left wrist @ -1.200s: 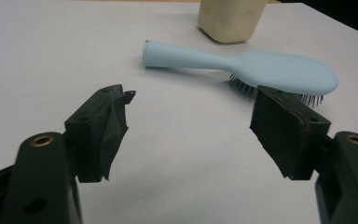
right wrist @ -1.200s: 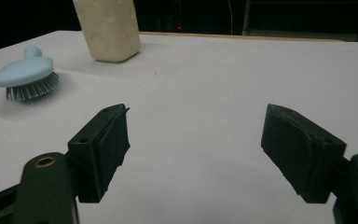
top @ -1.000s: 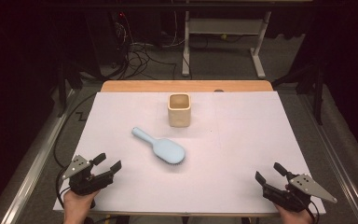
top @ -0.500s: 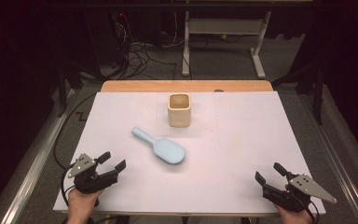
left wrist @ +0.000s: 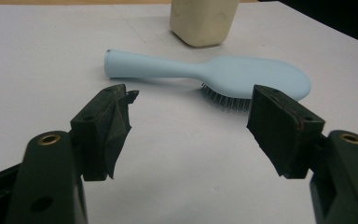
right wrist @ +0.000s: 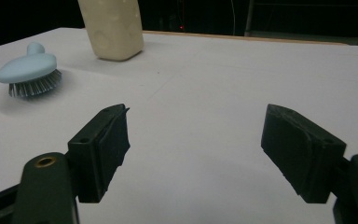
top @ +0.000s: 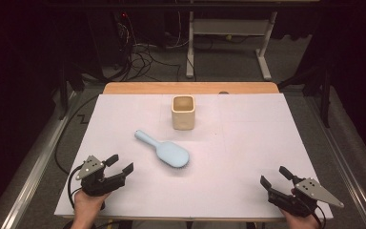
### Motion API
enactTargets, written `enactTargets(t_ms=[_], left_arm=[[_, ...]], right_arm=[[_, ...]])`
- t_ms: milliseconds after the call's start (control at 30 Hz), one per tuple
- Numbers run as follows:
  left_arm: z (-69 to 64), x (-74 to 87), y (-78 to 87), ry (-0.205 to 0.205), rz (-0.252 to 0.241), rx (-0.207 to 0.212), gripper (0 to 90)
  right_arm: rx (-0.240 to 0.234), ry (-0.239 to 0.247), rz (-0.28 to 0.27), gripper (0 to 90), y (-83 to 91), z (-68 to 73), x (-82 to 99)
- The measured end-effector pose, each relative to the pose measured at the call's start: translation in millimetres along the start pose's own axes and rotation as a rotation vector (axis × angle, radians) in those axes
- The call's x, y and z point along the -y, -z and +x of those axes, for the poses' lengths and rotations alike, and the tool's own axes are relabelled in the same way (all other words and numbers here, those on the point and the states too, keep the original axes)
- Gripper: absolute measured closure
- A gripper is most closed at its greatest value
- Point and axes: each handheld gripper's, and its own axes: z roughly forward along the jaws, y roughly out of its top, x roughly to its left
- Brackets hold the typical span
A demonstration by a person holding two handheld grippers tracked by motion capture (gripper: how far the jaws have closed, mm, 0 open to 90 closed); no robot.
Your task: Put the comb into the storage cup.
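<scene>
The left gripper (top: 120, 163) is held low over the near left part of the white table (top: 248, 143), its jaws spread wide with nothing between them, and it is aimed toward the light blue hairbrush (top: 164, 150); this placement is judged to be a line-up for a reach, since in the left gripper view the hairbrush (left wrist: 214, 74) is framed just beyond the two open jaws. No contact is made: a strip of bare table is seen between the fingertips and the brush. The right gripper (top: 275, 177) is rested at the near right corner, its jaws likewise apart and empty, well apart from the brush, and is judged to be parked out of the way. The hairbrush is laid flat near the middle of the table, bristles down, which leaves its smooth back upward and its slim handle free to be pinched. Its long axis is run diagonally in the high view: the handle is pointed toward the far left, the oval head toward the near right. Beyond the head, near the far edge, a cream square cup (top: 183, 112) is stood upright with its mouth open upward, apart from the brush; it is judged a likely receptacle for the handle.
</scene>
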Motion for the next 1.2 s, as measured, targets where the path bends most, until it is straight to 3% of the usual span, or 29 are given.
enactTargets(t_ms=[200,1200], left_arm=[[-3.4,-1.8,-1.3,-0.019,-0.006,0.006,30.5],[-15.0,-19.9,-22.6,-0.035,-0.028,0.026,30.9]], right_arm=[[-0.001,0.001,0.004,23.9,0.2,1.3,-0.3],[-0.01,-0.006,0.0,23.9,0.7,0.9,-0.2]])
